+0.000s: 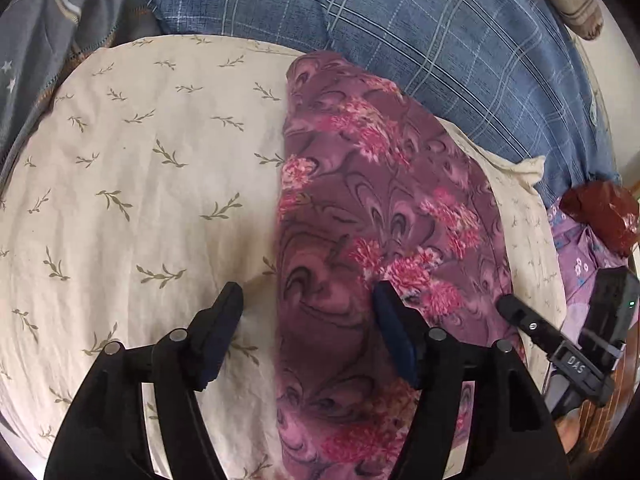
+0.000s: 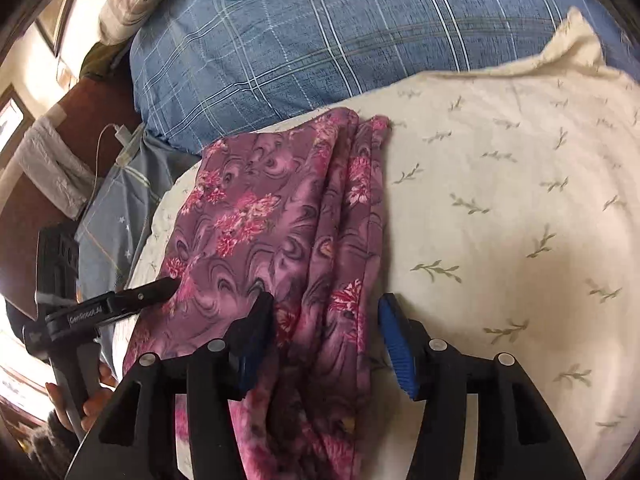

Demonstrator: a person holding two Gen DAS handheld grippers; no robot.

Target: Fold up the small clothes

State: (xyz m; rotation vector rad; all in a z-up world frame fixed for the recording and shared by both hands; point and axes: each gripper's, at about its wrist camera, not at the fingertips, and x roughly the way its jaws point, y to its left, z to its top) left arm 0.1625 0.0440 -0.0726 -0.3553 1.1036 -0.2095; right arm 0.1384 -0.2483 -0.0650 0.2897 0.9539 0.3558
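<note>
The folded purple floral garment (image 1: 372, 208) lay lengthwise on a cream leaf-print pillow (image 1: 140, 184), its layered edges visible in the right wrist view. The left gripper (image 1: 308, 300) and right gripper (image 2: 324, 312) hovered over its near end, jaws apart and gripping nothing. Blue plaid bedding (image 2: 320, 40) lay beyond.

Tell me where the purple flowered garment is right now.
The purple flowered garment lies folded lengthwise on the cream leaf-print pillow, in front of the blue checked pillow. Both open grippers hover over its near end.
</note>
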